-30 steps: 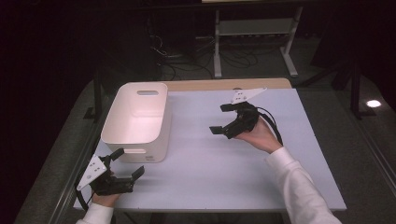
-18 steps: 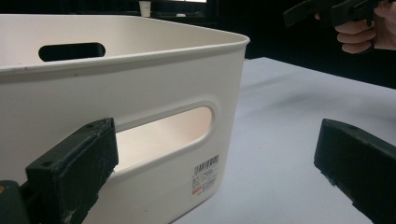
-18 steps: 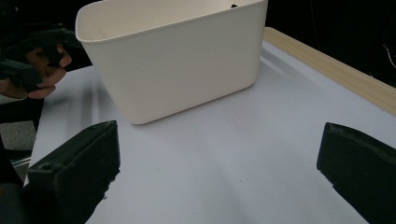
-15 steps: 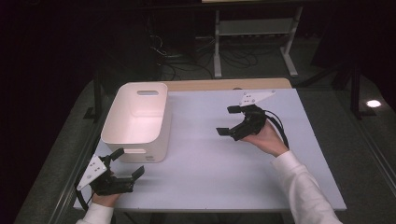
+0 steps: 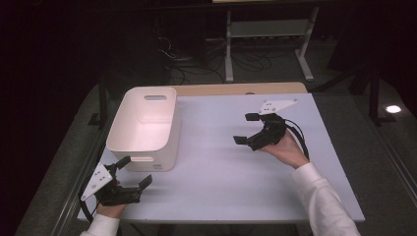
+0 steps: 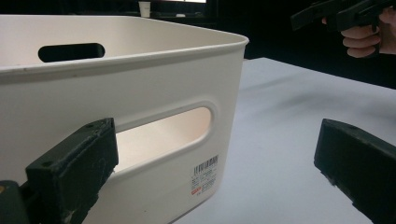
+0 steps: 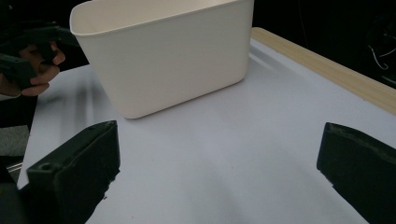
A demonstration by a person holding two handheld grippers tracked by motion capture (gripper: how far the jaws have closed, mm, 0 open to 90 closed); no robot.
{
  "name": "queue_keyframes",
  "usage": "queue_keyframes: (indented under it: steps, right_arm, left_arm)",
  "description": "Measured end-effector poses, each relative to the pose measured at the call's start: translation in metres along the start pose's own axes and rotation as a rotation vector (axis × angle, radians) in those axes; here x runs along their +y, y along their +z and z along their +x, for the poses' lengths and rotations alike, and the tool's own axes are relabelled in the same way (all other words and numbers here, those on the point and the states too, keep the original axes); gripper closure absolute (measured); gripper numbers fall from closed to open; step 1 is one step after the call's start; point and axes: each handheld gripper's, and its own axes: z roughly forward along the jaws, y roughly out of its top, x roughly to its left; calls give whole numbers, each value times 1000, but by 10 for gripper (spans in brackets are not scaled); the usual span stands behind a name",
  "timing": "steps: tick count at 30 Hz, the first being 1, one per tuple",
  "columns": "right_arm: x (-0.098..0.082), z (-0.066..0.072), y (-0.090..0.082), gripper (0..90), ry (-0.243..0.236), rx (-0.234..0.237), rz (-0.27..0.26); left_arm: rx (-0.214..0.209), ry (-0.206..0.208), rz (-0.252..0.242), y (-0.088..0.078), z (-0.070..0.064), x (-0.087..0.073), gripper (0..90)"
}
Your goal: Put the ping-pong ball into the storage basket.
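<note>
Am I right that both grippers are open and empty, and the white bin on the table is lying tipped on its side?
Not quite. The white bin stands upright on the table, its open top facing up, as the high view shows. The rest holds: the left gripper and the right gripper are both open and empty.

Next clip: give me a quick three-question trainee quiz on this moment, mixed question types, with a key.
1. True or false: the left gripper is shut on the white bin.
2. The white bin's barcode label sits: A) below its near handle slot, B) on its rim, C) inside it.
3. What stands between the jaws of the right gripper?

Key: 1. False; its jaws stand open, just short of the bin. 2. A. 3. Nothing; it is open above the table.
</note>
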Motion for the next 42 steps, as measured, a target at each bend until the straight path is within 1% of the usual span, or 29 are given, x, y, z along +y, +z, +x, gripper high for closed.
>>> queue_keyframes:
  steps: [6,13,16,23,24,26,29,30,31,32,40,42]
  right_arm:
    - [-7,-2,-5,0,4,-13,-8]
    - [-17,-3,-13,0,24,-27,-10]
    - [-21,-3,-15,0,16,-34,-15]
    - [-29,-3,-24,0,32,-48,-22]
    - [-30,-3,-25,0,27,-52,-19]
    - [-33,-3,-26,0,36,-56,-20]
    - [-38,-3,-28,0,35,-62,-18]
    - [-39,-3,-29,0,46,-63,-18]
    - [-40,-4,-30,0,36,-68,-21]
    - [-41,-3,-31,0,46,-68,-23]
    - [-50,-1,-36,0,48,-80,-25]
    - [-53,0,-38,0,48,-82,-33]
  left_arm:
    - [-1,0,2,0,0,0,0]
    - [-2,5,2,0,1,0,0]
    - [-2,3,1,0,1,0,0]
    - [-4,-1,0,1,0,0,0]
    - [-4,-4,0,1,0,0,0]
    - [-3,-3,3,1,0,0,0]
    - [-4,-3,0,1,0,0,0]
    - [-3,0,2,1,0,0,0]
    - [-3,1,2,1,0,0,0]
    - [-4,0,1,1,0,0,0]
    - [-3,-2,0,1,0,0,0]
    - [-2,2,3,1,0,1,0]
